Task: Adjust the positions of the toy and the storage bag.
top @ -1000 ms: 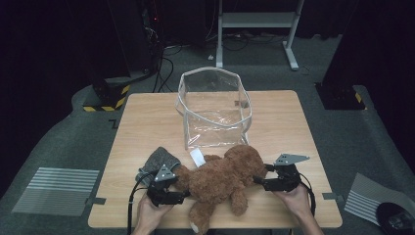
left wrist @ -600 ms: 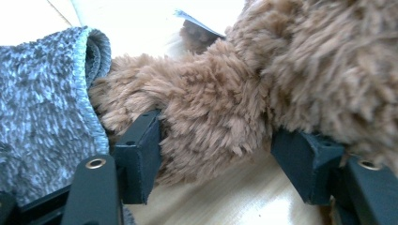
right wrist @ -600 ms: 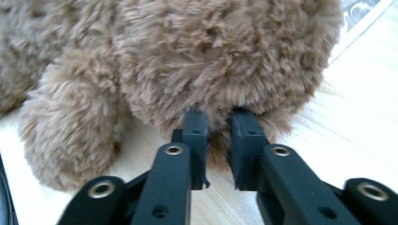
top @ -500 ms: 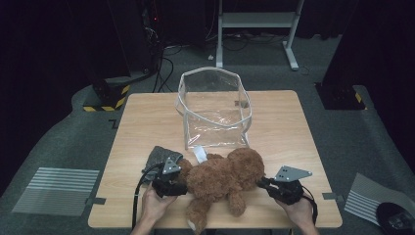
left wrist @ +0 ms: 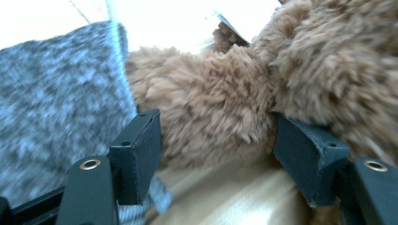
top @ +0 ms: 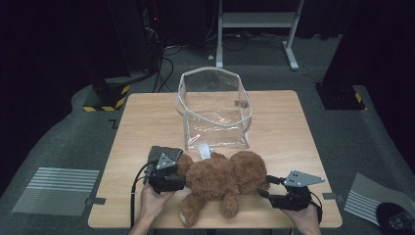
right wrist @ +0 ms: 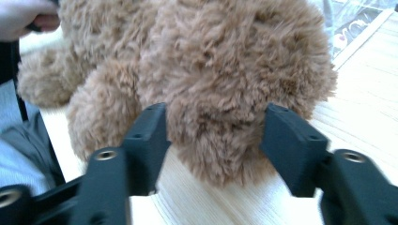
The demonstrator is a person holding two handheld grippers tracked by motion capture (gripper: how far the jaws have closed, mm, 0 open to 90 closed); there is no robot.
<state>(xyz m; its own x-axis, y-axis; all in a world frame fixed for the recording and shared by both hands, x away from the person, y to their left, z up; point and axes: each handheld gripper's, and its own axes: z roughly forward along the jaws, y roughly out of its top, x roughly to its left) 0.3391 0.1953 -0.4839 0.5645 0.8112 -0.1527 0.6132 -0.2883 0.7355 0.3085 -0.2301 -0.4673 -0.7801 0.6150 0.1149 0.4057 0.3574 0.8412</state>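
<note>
Brown plush teddy bear (top: 222, 178) lying on the wooden table (top: 132, 142), in front of a clear plastic bag (top: 215, 110). Left gripper (top: 182, 182): jaws wide, just opened further, bracketing fur beside a grey cloth (top: 164, 152). Right gripper (top: 264, 187): jaws just reopened wide around a plush limb.

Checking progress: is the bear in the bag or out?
Out. The bear lies on the table, in front of the empty clear bag.

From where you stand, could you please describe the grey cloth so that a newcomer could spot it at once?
Start at the clear plastic bag standing on the wooden table. Nearer the person lies a brown teddy bear. The grey cloth sits flat at the bear's left end, the only flat, speckled grey item there.
</note>
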